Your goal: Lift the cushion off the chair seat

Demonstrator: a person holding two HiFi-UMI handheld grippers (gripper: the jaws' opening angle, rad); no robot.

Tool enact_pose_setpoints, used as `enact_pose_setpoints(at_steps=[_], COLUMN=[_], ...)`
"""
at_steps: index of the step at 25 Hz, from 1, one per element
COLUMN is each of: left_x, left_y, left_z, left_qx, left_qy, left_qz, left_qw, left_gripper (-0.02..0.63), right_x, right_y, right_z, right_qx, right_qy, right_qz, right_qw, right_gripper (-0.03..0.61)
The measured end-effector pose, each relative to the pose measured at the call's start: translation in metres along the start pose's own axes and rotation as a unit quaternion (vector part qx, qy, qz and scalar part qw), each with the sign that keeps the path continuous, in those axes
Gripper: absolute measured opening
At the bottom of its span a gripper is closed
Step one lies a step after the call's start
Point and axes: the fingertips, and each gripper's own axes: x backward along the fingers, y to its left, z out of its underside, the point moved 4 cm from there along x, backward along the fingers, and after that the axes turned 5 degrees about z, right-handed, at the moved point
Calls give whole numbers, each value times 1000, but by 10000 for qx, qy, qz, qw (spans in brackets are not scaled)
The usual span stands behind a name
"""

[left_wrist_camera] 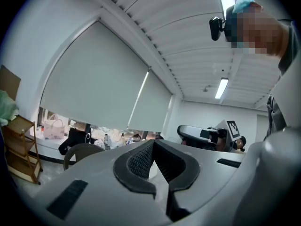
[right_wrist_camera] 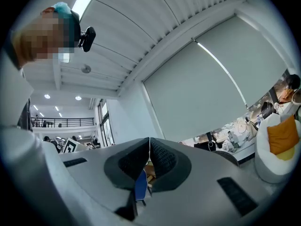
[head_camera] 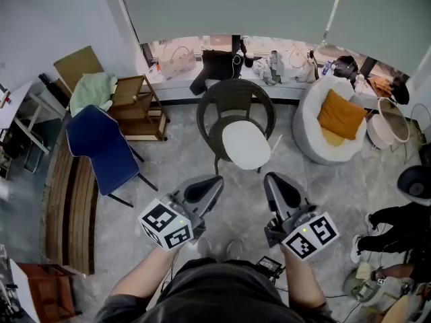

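A round white cushion (head_camera: pixel 246 145) lies on the seat of a dark wicker chair (head_camera: pixel 235 106) in the middle of the floor in the head view. My left gripper (head_camera: pixel 217 182) hovers shut and empty below and left of the chair. Its jaws meet at the tip in the left gripper view (left_wrist_camera: pixel 153 142), where the chair back (left_wrist_camera: pixel 82 153) shows at the left. My right gripper (head_camera: pixel 271 178) is also shut and empty, below and right of the cushion. Its pads touch in the right gripper view (right_wrist_camera: pixel 149 140).
A blue chair (head_camera: pixel 101 148) stands to the left beside a wooden rack (head_camera: pixel 138 106). A white round seat with an orange pillow (head_camera: pixel 340 115) is at the right. A cluttered window ledge (head_camera: pixel 269 69) runs behind. A person's dark shoes (head_camera: pixel 404 221) are at the far right.
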Motion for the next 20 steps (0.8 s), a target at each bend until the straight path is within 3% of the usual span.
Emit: enact_pose_setpoints(at_steps=[7,12,17,20], left_x=[-8,-7,-4,-2], left_y=[-12,-23,-19,-15], left_z=[13,47,82,101], left_qx=[-219,-200,-165,-283], left_qy=[115,309,642,933], left_qz=[-170,-217,-377,-433], left_qw=[9995,9991,9971,9943], left_gripper=[9,9,10,11], right_x=[15,35,50,56], right_y=[-12,-23,-40,-46], right_z=[5,27,66,90], right_qx=[37,26,-13,231], right_qy=[119,331,855,1203], right_qz=[-18,17,86,159], right_qw=[9999,9994,9963,9923], right_gripper=[15,15,15,15])
